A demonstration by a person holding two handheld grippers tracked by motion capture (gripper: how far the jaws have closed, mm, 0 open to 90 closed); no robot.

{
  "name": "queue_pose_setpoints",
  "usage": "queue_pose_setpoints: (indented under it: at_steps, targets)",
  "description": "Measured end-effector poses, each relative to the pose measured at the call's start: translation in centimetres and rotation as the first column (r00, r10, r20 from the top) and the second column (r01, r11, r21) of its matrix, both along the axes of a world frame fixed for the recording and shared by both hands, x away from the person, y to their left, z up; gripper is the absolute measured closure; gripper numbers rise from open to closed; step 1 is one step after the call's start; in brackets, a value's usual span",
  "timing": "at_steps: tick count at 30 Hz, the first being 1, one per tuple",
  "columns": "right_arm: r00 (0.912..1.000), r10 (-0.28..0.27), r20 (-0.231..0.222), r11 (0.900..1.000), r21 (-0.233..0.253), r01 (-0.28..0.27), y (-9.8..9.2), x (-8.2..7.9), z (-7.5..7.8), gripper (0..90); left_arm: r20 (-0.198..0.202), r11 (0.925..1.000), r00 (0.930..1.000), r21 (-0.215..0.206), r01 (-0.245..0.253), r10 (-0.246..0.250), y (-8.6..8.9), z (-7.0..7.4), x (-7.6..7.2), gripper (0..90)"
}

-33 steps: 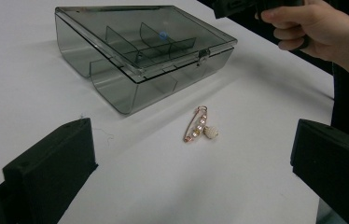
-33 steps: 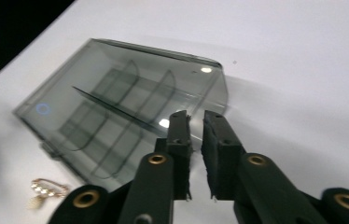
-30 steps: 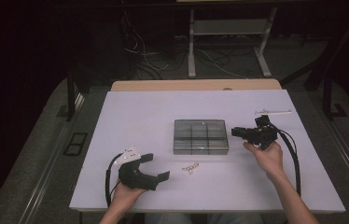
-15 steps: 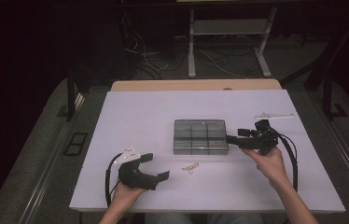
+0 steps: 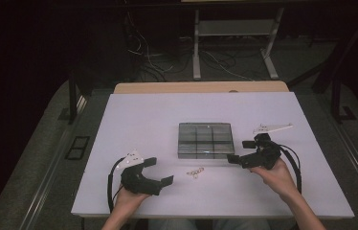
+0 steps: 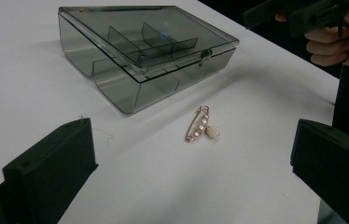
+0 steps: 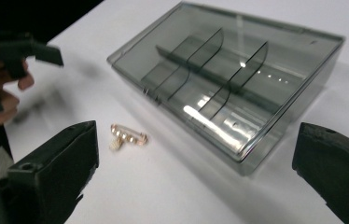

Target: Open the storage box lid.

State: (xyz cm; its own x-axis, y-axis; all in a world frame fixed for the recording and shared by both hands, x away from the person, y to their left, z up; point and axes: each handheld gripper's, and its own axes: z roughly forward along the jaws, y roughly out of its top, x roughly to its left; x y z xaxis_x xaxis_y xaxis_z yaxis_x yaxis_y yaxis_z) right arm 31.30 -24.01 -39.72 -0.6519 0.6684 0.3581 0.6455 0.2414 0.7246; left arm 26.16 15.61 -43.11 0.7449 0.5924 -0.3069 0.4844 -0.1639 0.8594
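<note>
Brooch [image 6: 201, 125] light, slippery, flat on table [image 5: 143, 120]; pinch its bar; both grippers [image 5: 155, 173] [image 5: 240, 151] gape empty by box [image 5: 204, 140]

Colours on the table

The table [image 5: 139, 124] is white. In the middle of the high view sits a see-through smoky grey box [image 5: 204, 140] with a tiny blue spot inside. Below it lies a gold brooch [image 6: 202, 124] with little white pearls. Both grippers [image 5: 154, 174] [image 5: 241, 152] are black, with grey plates on top.
</note>
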Motion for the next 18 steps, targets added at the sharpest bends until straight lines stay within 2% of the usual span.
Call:
queue_pose_setpoints:
  at_steps: [6,11,15,16,18]
  targets:
    - [0.9979,0.064,-0.008,0.996,-0.064,-0.065,0.4,-0.4,-0.9,0.3,0.002,1.0000,1.0000,0.002,0.002,-0.002,0.0,0.0,0.0,0.0]
    - [0.9982,0.055,-0.021,0.991,-0.119,-0.058,0.4,-0.3,-1.6,1.0,0.002,1.0000,1.0000,0.002,0.003,-0.003,0.0,0.0,-0.1,0.0]
    - [0.9991,0.040,-0.013,0.990,-0.135,-0.042,-0.1,-0.1,-2.0,8.4,0.002,1.0000,1.0000,0.003,0.004,-0.004,0.0,0.0,-0.1,0.0]
    - [0.9992,0.037,-0.011,0.990,-0.135,-0.038,-0.2,-0.1,-2.0,15.7,0.001,1.0000,1.0000,0.002,0.004,-0.004,-0.1,0.0,-0.1,0.0]
    - [0.9996,0.029,-0.006,0.991,-0.131,-0.030,-0.5,0.0,-2.1,17.5,0.000,1.0000,1.0000,0.001,0.005,-0.005,-0.1,0.0,-0.1,0.0]
